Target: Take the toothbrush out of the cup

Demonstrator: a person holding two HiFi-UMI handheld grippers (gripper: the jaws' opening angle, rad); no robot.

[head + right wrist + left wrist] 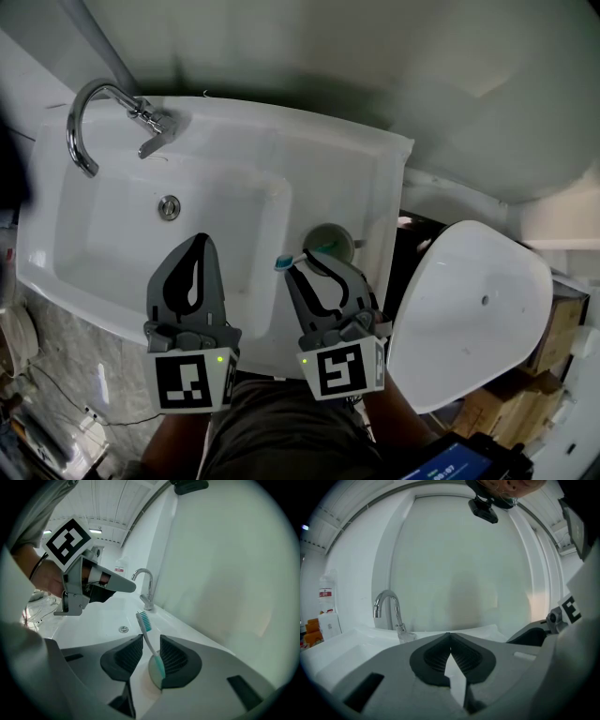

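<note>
Two jaws on our right gripper (151, 641) sit narrowly apart either side of the toothbrush (149, 639), not pinching yet, and its handle leans up and left out of the cup (153, 671) right beneath them, while our left gripper (450, 639) hangs closed and empty over the sink (234, 150).

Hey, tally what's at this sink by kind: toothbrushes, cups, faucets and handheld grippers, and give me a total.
toothbrush: 1
cup: 1
faucet: 1
grippers: 2, left gripper and right gripper
Total: 5
</note>
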